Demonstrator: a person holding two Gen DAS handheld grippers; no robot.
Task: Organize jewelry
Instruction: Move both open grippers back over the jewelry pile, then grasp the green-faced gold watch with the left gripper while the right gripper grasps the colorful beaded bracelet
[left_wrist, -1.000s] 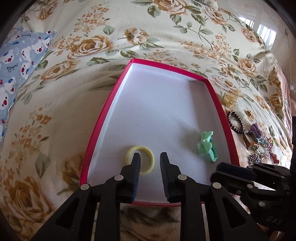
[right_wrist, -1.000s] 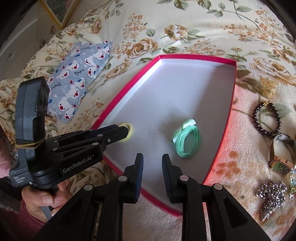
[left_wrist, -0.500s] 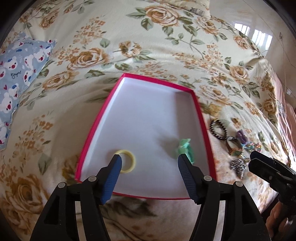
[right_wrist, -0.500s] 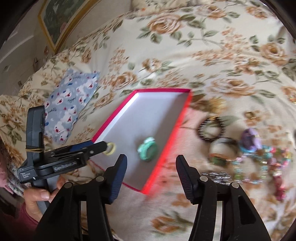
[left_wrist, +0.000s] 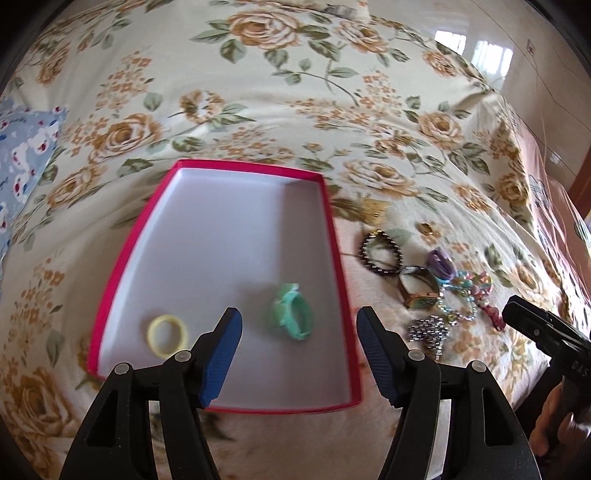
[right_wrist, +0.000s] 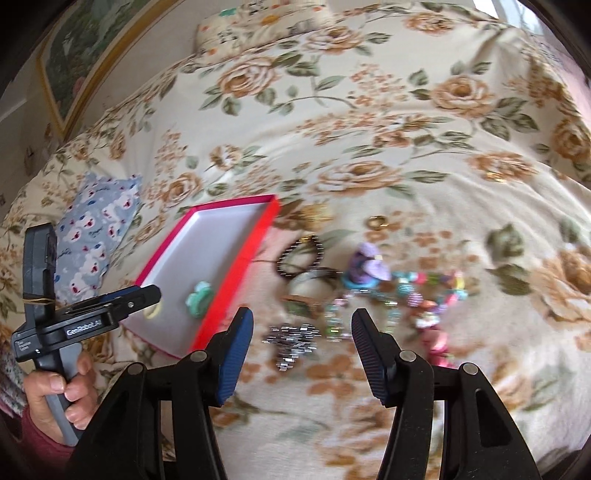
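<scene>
A red box (left_wrist: 334, 236) with a white inside lies on the floral bedspread. In it are a yellow ring (left_wrist: 167, 334) and a green band (left_wrist: 293, 314). My left gripper (left_wrist: 298, 321) hangs open above the box's near end, holding nothing. Right of the box lie a dark bead bracelet (left_wrist: 382, 253), a watch (left_wrist: 419, 288), a purple piece (left_wrist: 439, 260), a colourful bead chain (left_wrist: 465, 291) and a silver chain (left_wrist: 428, 332). My right gripper (right_wrist: 303, 321) is open and empty, above the silver chain (right_wrist: 293, 341) and the blurred colourful beads (right_wrist: 424, 295).
A blue bear-print pillow (right_wrist: 96, 225) lies left of the box (right_wrist: 236, 258). A small gold ring (left_wrist: 426, 229) sits beyond the bracelet. A hand (right_wrist: 55, 391) holds the left gripper's handle. The bed's edge and a shiny floor (left_wrist: 480, 51) are at the far right.
Both grippers went from nearly shut to open and drew back and up from the box. The right one swung right, from over the box to over the loose jewelry.
</scene>
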